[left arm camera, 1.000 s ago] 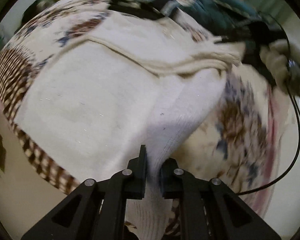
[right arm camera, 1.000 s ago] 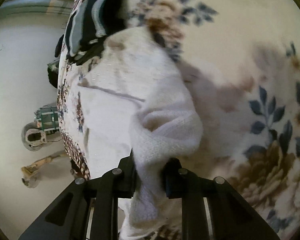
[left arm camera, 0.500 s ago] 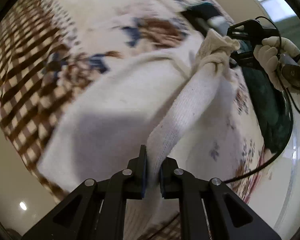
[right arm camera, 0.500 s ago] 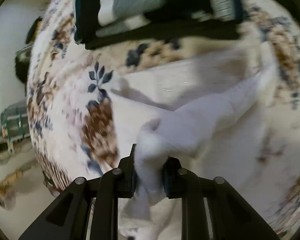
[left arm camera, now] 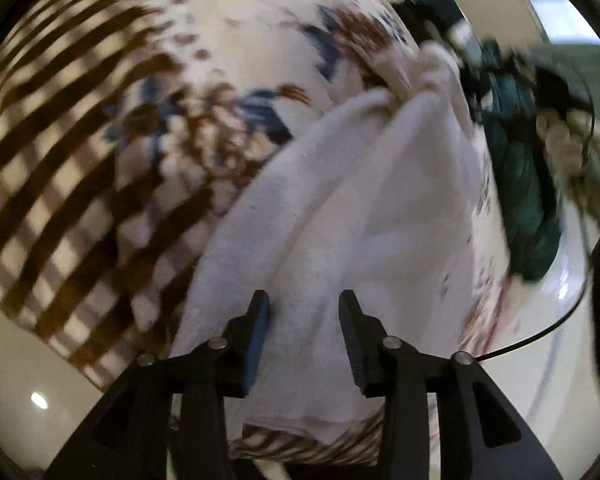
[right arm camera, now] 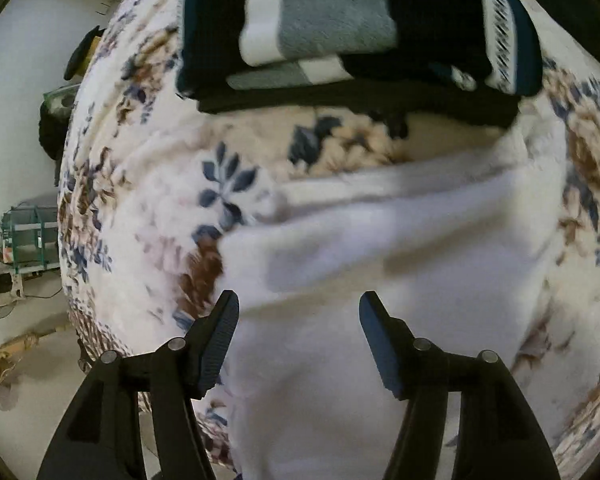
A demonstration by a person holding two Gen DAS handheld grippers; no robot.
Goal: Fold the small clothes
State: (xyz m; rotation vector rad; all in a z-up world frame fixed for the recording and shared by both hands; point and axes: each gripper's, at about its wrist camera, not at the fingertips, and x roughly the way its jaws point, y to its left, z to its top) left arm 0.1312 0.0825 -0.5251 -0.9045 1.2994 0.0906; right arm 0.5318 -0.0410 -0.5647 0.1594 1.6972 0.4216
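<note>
- No readable text, labels, brands, numbers or signs in either wrist view.
- Both views are motion-blurred; any fine print would be too smeared to tell.
</note>
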